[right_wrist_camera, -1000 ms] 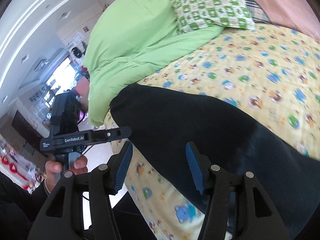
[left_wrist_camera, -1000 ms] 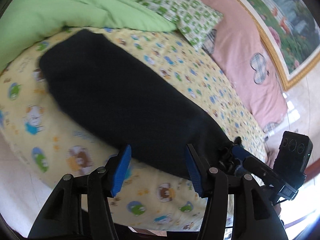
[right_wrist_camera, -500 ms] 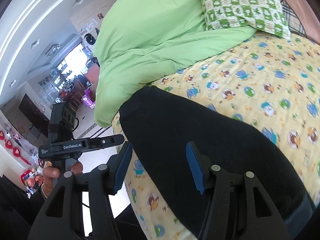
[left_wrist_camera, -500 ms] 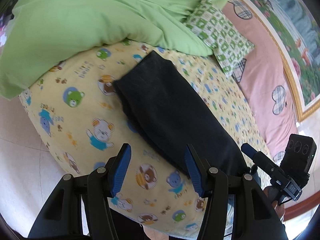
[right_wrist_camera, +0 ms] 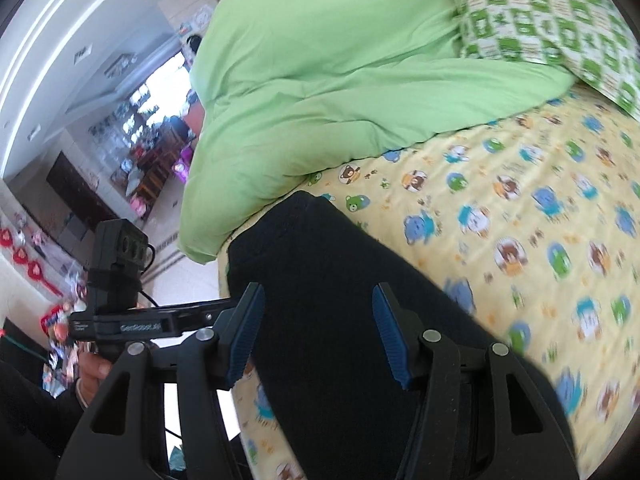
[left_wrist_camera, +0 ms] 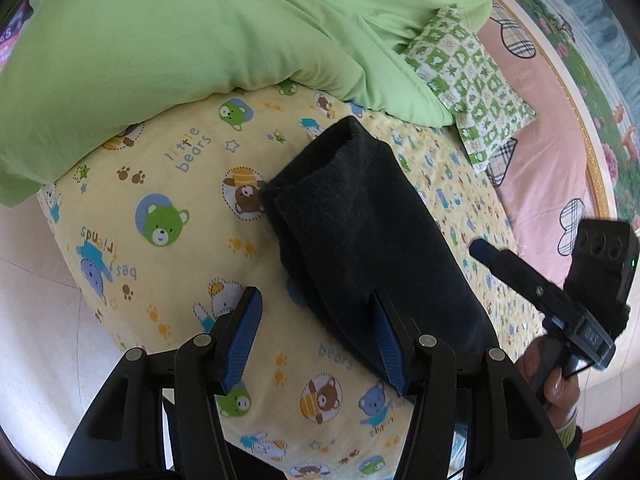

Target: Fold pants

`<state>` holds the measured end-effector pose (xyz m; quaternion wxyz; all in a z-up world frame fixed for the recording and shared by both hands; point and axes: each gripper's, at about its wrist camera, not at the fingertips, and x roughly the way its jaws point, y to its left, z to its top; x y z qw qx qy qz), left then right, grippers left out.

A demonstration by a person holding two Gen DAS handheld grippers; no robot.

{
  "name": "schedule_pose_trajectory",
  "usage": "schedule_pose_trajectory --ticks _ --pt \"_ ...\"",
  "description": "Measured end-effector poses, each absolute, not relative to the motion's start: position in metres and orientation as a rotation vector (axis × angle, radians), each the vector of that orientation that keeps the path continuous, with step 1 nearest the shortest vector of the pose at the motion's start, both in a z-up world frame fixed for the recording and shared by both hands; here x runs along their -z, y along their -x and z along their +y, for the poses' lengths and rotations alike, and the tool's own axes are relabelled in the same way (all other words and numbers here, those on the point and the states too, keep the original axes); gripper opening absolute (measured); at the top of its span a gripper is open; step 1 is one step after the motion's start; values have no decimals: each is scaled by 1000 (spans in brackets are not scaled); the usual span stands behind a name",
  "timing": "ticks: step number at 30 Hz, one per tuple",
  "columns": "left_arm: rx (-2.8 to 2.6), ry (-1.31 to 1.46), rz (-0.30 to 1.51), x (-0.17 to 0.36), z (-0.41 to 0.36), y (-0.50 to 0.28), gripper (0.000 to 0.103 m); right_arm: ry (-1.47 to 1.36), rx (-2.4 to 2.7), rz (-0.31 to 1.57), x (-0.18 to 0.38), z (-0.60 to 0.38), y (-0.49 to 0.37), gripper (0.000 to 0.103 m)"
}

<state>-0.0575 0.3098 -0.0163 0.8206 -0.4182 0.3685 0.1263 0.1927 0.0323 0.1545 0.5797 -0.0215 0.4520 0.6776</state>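
While both tongs hang above the bed, the black pants (left_wrist_camera: 360, 232) lie flat on the yellow bear-print sheet (left_wrist_camera: 168, 240), folded into one long dark strip running diag. across the mattress near its front edge. One narrow end of the strip, showing two stacked layers, sits close to the green duvet (left_wrist_camera: 180, 40) w/o touching it in the left wrist view; the other end runs out of sight under the cameras.

Left tongs (left_wrist_camera: 316, 340): blue pads spread, nothing between them, hovering over the sheet w/ the right pad (left_wrist_camera: 386, 344) over the pants' long edge; whether it touches the cloth can't be told. Right tongs (right_wrist_camera: 316, 332): also spread, empty, held above the mid part of the pants, which fill the gap behind the pads.

In the left wrist view the right-hand device shows at lower right, gripped by a hand (left_wrist_camera: 554, 376). In the right wrist view the left-hand device shows at lower left, held by the other hand (right_wrist_camera: 94, 372).

A green-and-white checked pillow (left_wrist_camera: 468, 80) rests by the duvet, next to a pink sheet w/ plaid hearts (left_wrist_camera: 552, 152). Right wrist pic is somewhat blurred toward the sheet's right side.
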Motion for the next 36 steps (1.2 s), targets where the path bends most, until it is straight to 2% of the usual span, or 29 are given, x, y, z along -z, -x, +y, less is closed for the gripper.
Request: schedule_pose_trajectory --ticks 7,14,18,19,20,21,25,36 --pt "-273 900 787 19 315 44 58 169 -1682 1045 -151 89 -198 58" --pt "-274 911 786 19 317 33 60 204 -1730 1142 -130 140 -209 58" --pt "-280 903 778 20 317 28 57 236 -1758 1201 -119 157 -207 56" --pt "-283 906 776 20 318 27 54 244 -1765 1216 -117 160 -205 54" --pt "-289 910 773 20 319 27 46 248 -1776 1231 -114 163 -203 44" --pt "-294 910 773 21 320 27 41 245 -1777 1237 -113 164 -203 39" --pt "-274 905 771 18 320 27 27 203 -1770 1226 -118 156 -204 29" --pt "-193 789 692 -39 286 27 24 -33 -1798 1166 -149 95 -226 25"
